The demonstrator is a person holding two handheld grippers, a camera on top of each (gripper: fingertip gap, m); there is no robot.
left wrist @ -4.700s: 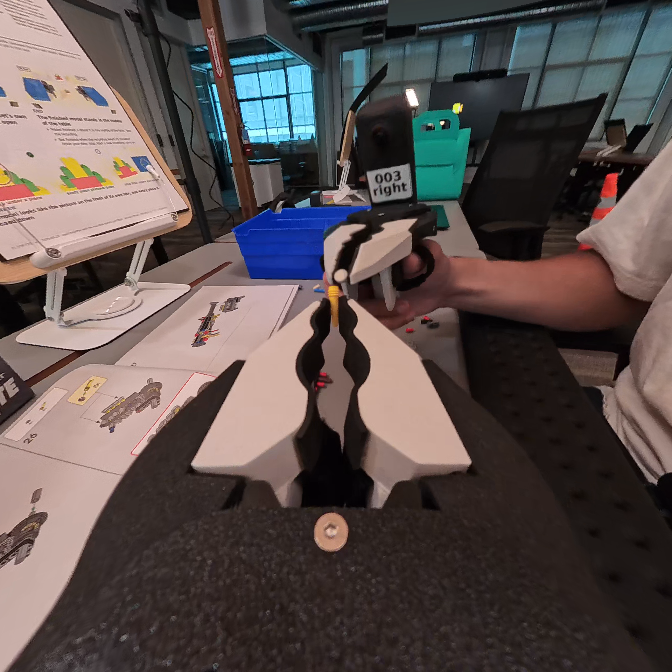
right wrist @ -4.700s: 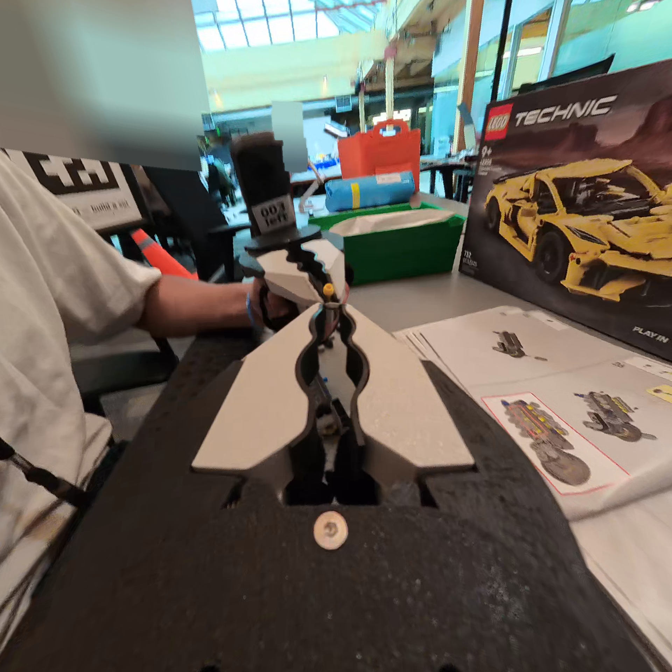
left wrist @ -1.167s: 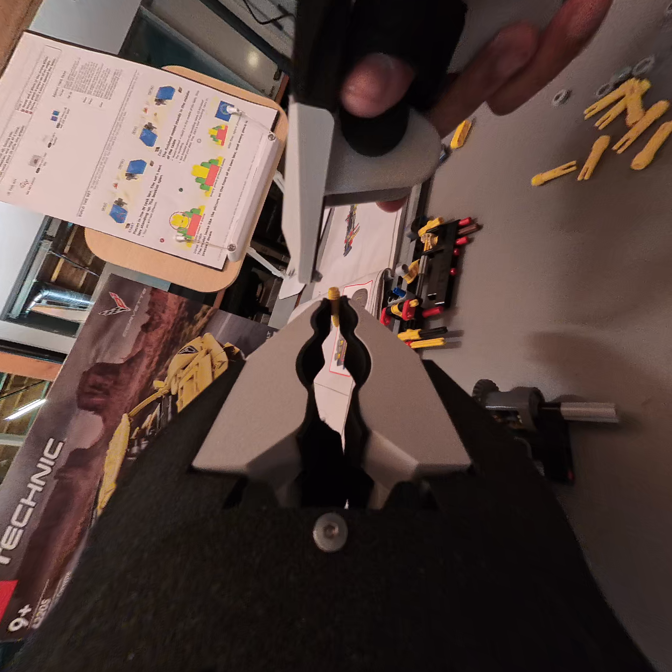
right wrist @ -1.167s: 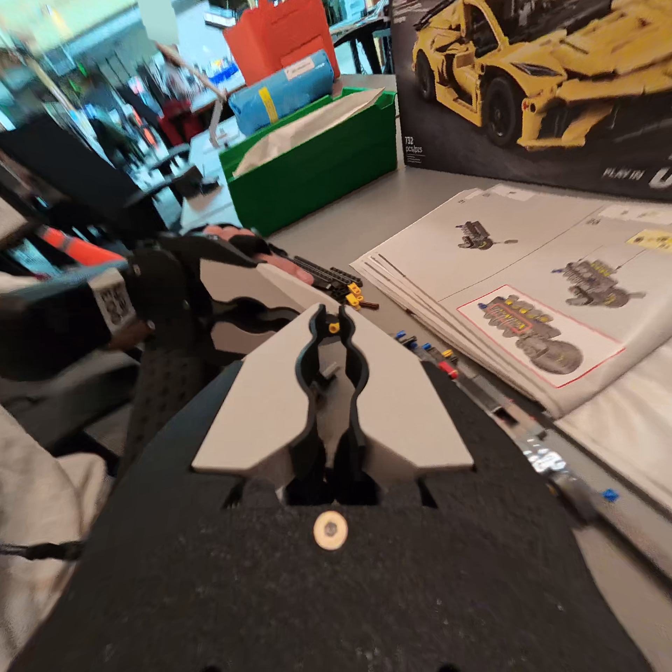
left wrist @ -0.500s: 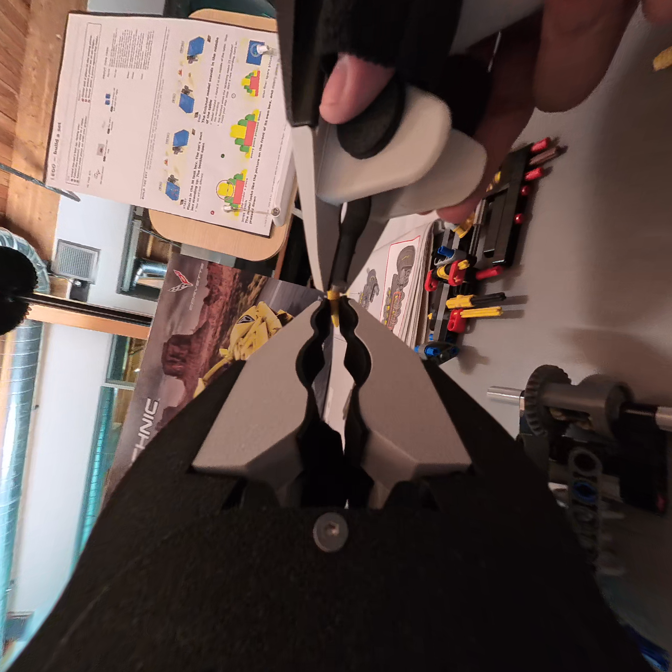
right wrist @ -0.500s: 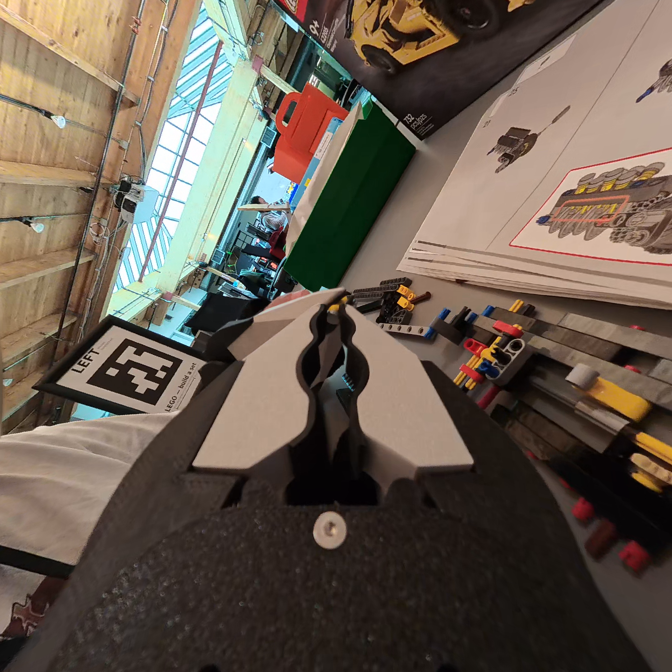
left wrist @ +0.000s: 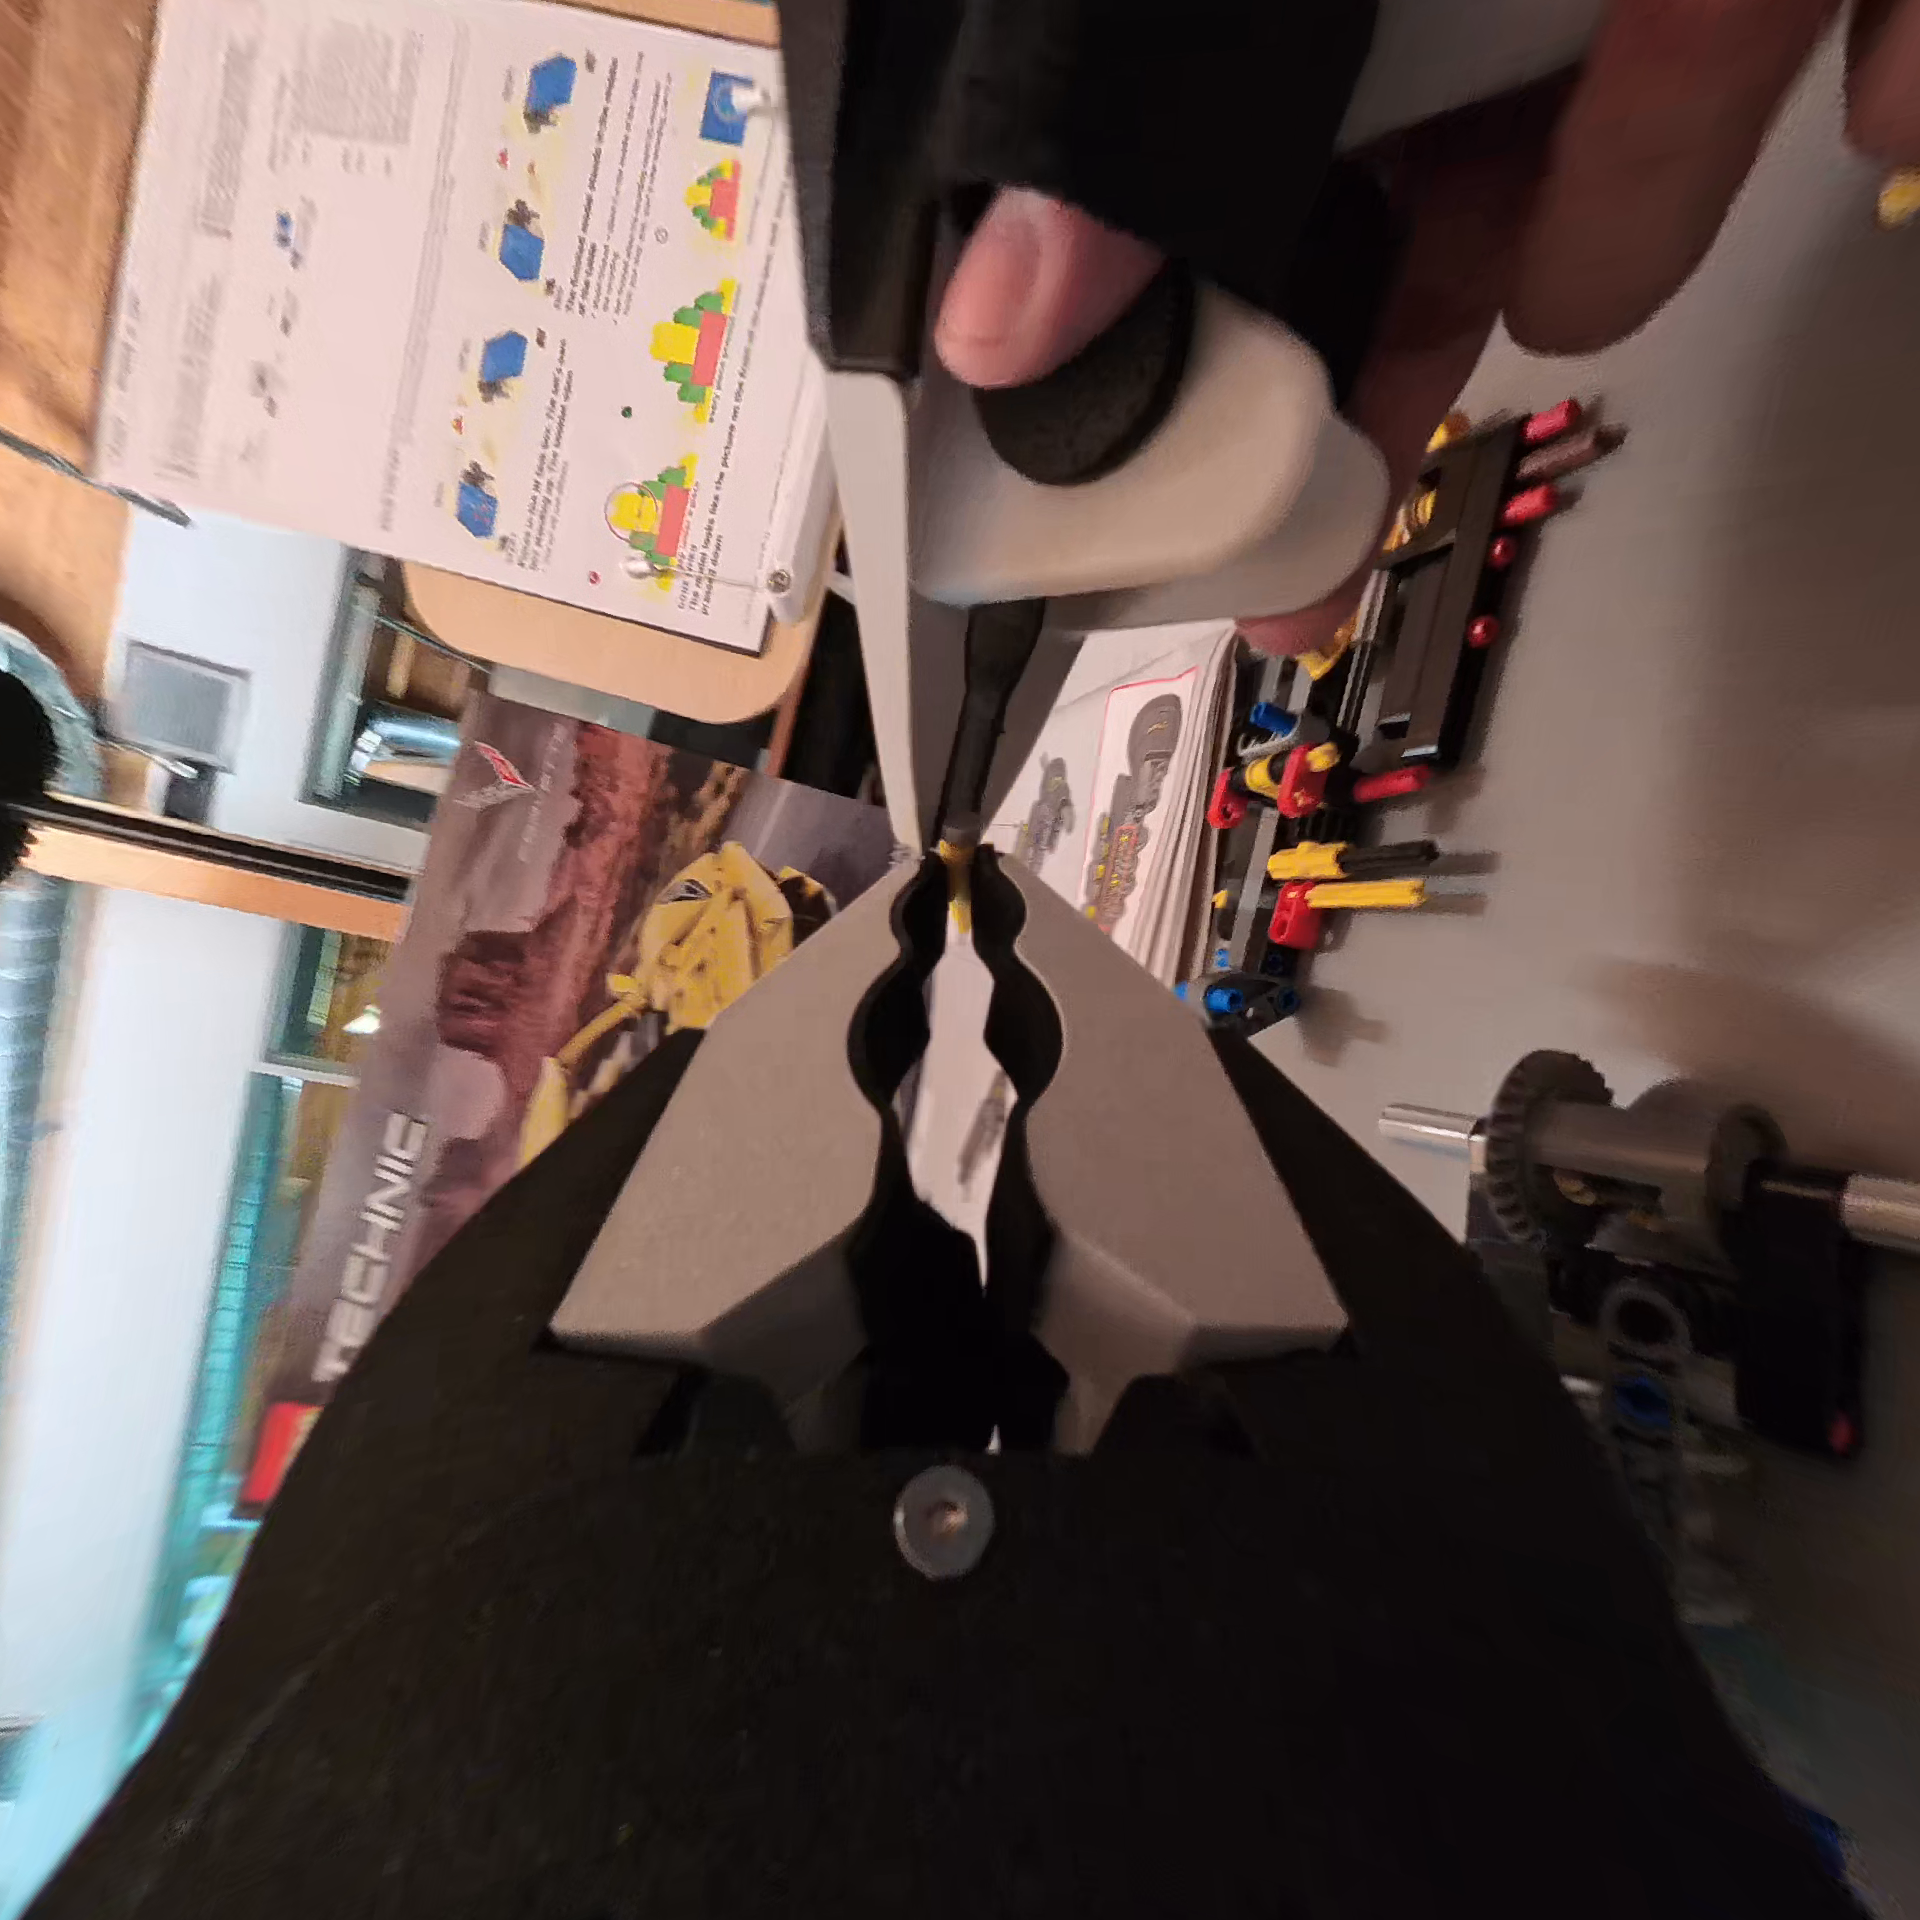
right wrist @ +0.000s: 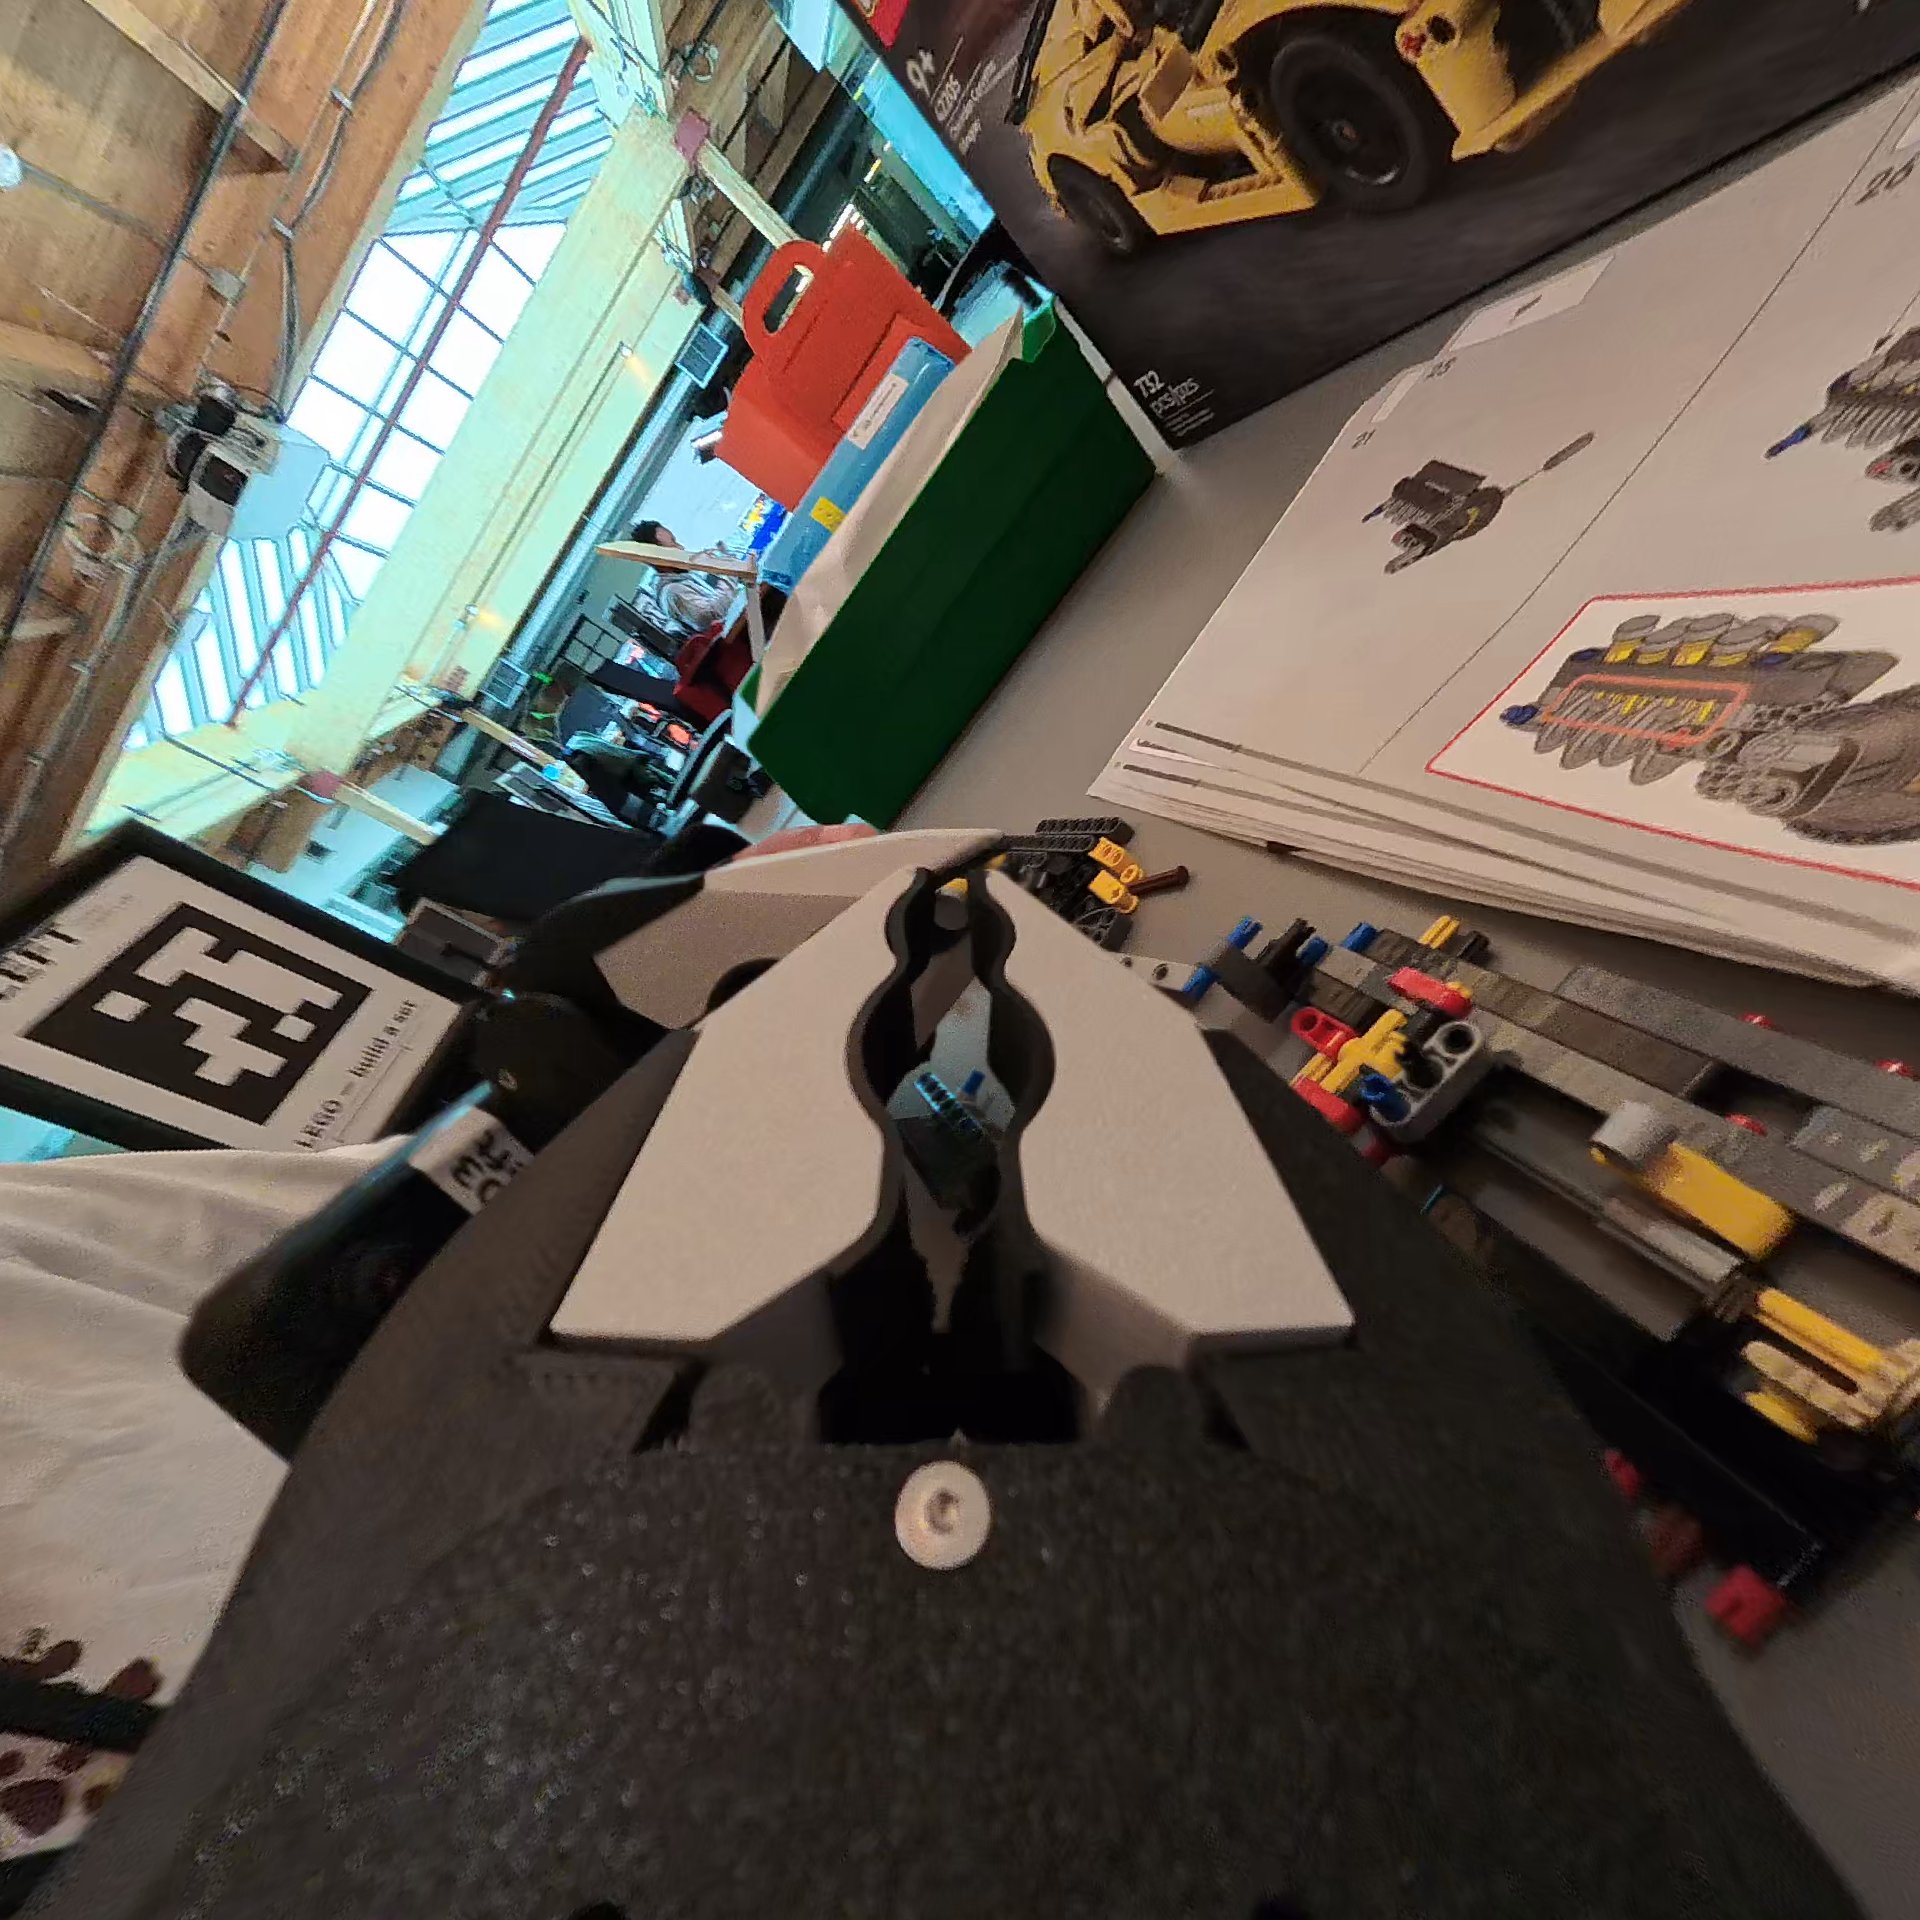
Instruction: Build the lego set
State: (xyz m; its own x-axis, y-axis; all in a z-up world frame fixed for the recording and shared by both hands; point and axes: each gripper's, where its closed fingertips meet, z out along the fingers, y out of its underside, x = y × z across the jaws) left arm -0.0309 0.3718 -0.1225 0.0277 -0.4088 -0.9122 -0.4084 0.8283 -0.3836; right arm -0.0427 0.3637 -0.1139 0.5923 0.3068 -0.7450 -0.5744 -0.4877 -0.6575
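Yellow pin [left wrist: 957, 891] pinched at tips of left gripper [left wrist: 957, 883], fingers nearly closed on it. Now butted tip-to-tip against right gripper [left wrist: 961, 821]; a second ago apart, so handover or mating looks underway. Right gripper [right wrist: 951, 902] fingers nearly closed around a small grey piece [right wrist: 948, 914]; contact unclear. Both grippers rolled sideways above bench [left wrist: 1714, 727]. Sub-assembly [left wrist: 1662, 1226] and loose parts [right wrist: 1382, 1049] on bench, beside instruction booklet [right wrist: 1558, 582].

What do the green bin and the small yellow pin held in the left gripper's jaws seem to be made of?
Green bin: likely moulded plastic, with an even colour, dull sheen and crisp edges. Yellow pin: probably smooth plastic, uniformly coloured like the loose pieces; too small to be sure.
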